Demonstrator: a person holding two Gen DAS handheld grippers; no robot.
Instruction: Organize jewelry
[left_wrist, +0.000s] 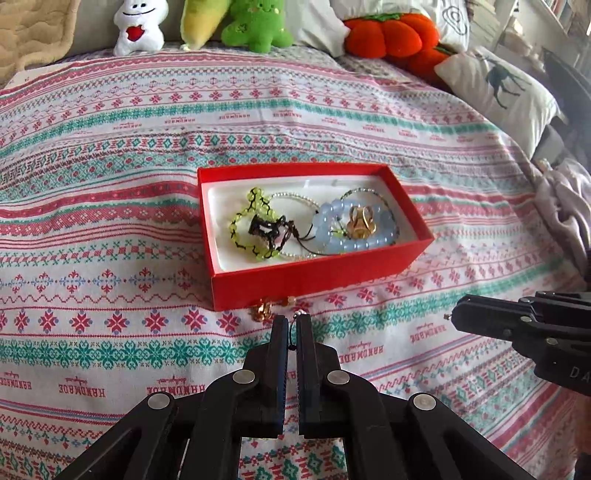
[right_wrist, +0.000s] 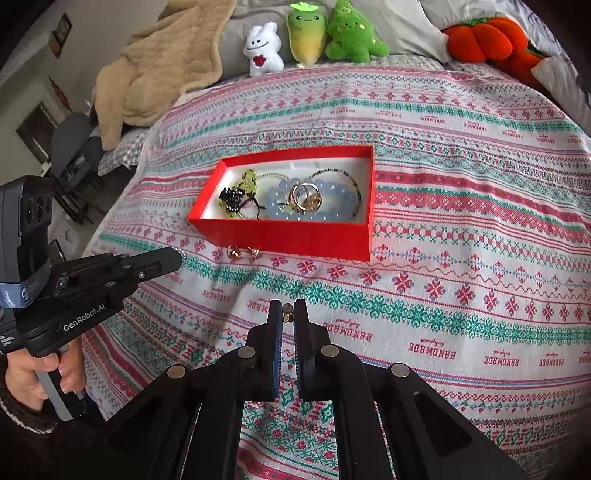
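Now both clenched: left gripper (left_wrist: 292, 320) pinching a thin cord, right gripper (right_wrist: 287, 309) nipping a tiny gold earring, each raised off the bed for dropping into the red box (left_wrist: 325, 275) at twelve o'clock, two earrings (right_wrist: 243, 252) waiting beside its front wall.

Red box (left_wrist: 314, 277) on a red-and-teal patterned white bedspread (left_wrist: 110, 184).

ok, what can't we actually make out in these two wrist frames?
- Left wrist view: piece in the left gripper, too small, only a thread and bead show.
- Right wrist view: gold piece in the right gripper, too small to identify.
- Gold earrings, partly hidden by the red box.
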